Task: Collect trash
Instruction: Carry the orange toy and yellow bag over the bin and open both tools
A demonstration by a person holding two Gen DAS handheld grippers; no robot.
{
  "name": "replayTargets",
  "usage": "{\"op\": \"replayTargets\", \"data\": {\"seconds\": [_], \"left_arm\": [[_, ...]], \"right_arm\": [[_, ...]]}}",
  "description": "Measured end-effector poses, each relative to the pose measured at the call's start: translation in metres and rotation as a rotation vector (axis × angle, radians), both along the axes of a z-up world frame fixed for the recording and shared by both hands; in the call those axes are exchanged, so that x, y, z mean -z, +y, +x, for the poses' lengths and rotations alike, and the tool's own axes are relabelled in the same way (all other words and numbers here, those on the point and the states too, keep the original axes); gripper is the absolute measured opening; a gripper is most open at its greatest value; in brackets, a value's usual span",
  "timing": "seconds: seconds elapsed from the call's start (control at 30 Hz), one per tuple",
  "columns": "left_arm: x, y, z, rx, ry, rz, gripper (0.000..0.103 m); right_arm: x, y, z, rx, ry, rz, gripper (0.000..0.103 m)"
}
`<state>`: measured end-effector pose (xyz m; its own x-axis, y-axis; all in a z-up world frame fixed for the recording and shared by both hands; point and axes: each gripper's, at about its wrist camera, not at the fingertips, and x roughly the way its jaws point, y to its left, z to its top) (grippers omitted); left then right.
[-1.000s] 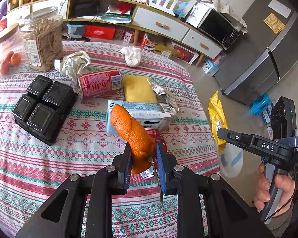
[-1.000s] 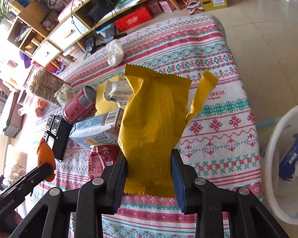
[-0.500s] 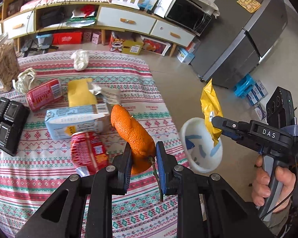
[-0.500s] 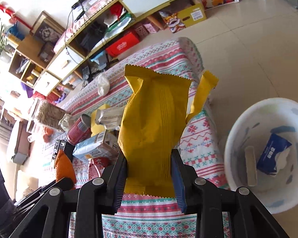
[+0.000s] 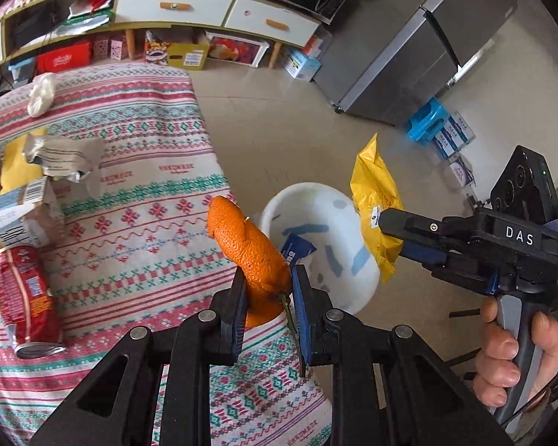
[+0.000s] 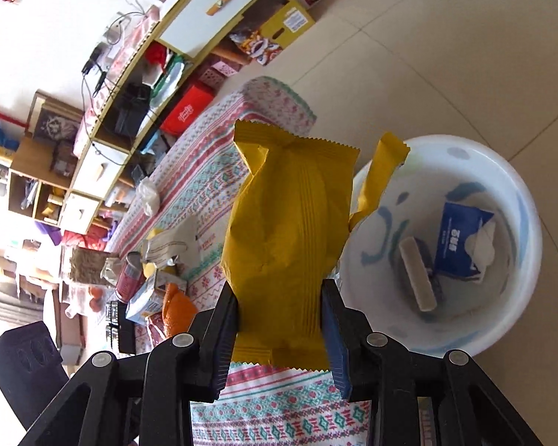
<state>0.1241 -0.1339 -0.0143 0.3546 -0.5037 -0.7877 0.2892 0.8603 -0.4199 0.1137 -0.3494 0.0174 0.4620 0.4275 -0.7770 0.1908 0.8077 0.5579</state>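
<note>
My left gripper [image 5: 268, 293] is shut on a piece of orange peel [image 5: 247, 245] and holds it above the table's right edge, beside the white basin [image 5: 316, 223] on the floor. My right gripper [image 6: 281, 319] is shut on a yellow snack wrapper [image 6: 290, 238] and holds it near the basin [image 6: 517, 193]; in the left wrist view the wrapper [image 5: 375, 200] hangs over the basin's right rim. The basin holds a blue tissue pack [image 6: 461, 241] and a beige bar [image 6: 416, 278].
On the patterned tablecloth [image 5: 137, 230] lie a red can [image 5: 26, 297], a blue carton [image 5: 11, 219], a torn silver wrapper [image 5: 67, 156] and a white crumpled tissue [image 5: 41, 89]. A grey fridge [image 5: 427, 44] and shelving [image 5: 167, 11] stand beyond.
Both grippers have swung right, away from the table's middle toward the basin, still holding the peel and the wrapper. The basin now fills more of the right wrist view.
</note>
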Motion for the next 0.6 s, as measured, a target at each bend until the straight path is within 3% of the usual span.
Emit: {"op": "replayTargets", "data": {"seconds": [0.43,0.53,0.6], "left_arm": [[0.023,-0.059,0.012,0.076,0.039,-0.024,0.024],[0.027,-0.067,0.016,0.083,0.033,-0.016,0.024],[0.031,-0.075,0.021,0.103,0.043,-0.028,0.025]], "right_arm": [[0.015,-0.023,0.000,0.077,0.088,-0.061,0.045],[0.017,-0.031,-0.003,0.116,0.107,-0.079,0.068],[0.013,-0.036,-0.005,0.143,0.092,-0.089,0.069]]}}
